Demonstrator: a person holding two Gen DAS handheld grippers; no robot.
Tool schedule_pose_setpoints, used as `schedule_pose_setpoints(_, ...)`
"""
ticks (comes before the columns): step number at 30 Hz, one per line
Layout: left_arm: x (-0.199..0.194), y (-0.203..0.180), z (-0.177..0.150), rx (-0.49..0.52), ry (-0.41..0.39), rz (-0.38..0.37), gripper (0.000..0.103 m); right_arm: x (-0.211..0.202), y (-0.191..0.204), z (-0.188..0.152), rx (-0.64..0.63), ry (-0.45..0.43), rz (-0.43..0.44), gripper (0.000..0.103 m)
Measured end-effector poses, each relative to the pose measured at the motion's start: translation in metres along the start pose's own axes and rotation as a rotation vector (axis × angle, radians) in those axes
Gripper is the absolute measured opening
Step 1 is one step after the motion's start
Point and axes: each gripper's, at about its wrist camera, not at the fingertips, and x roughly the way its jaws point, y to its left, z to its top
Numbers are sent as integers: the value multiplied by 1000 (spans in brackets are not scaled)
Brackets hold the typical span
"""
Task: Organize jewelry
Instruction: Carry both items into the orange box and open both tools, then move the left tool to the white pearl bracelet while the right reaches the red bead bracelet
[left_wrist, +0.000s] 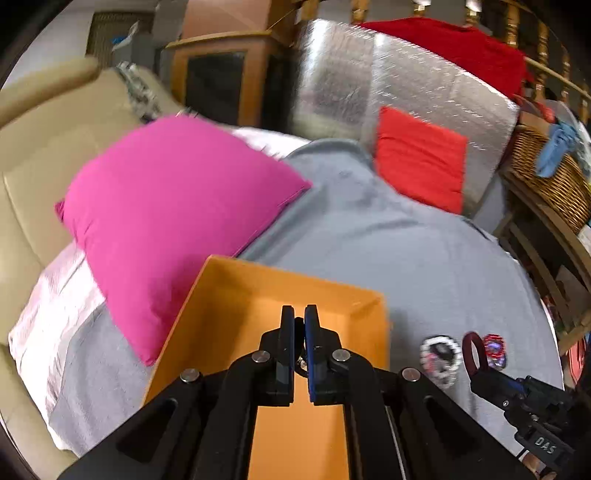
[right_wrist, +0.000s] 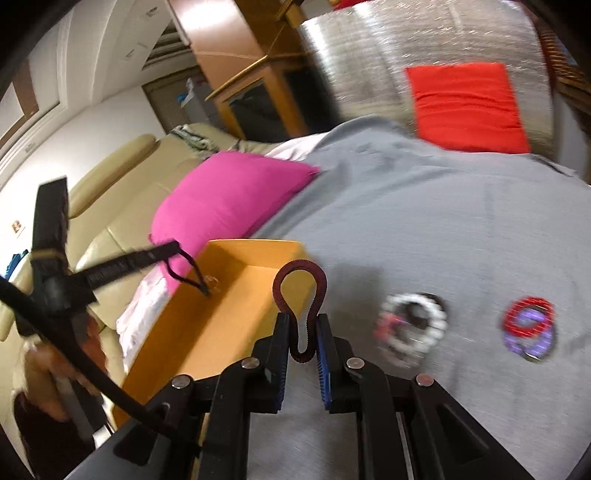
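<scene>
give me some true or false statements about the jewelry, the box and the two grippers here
1. The right gripper pinches a dark red bracelet. True.
2. The orange box sits on a bare wooden table. False: it rests on a grey blanket.
3. A white bead bracelet lies on the blanket. True.
4. The red and purple bracelets are inside the box. False: they lie on the blanket, right of the white one.
5. The left gripper is wide open. False: its fingers are nearly together, holding a dark cord over the box.
</scene>
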Motion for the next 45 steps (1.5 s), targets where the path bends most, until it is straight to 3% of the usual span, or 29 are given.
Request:
schedule_pose_setpoints(8,30,27,-3,-49,95,59,5,81,61,29,-83,143,-27,15)
schedule_pose_setpoints(19,52,42,-1,-114,164,82,6,145,65,39,-119,275,-128,19)
schedule_pose_setpoints(21,51,42,1,-121,160,69,15,144,63,42,-112,264,-127,31)
schedule_pose_setpoints(23,47,41,2,-122,146,64,24,135,63,44,-98,239,-101,37)
schedule_pose_setpoints(31,28,19,10,-68,67,79,26,72,40,53,-41,91,-65,37)
schedule_pose_setpoints(36,15,-16,11,4,18,55,45,11,-3,44,15,-6,-102,37)
schedule_pose_setpoints(45,5,-102,1,167,-18,-27,51,-88,-113,-11,237,-122,-208,37)
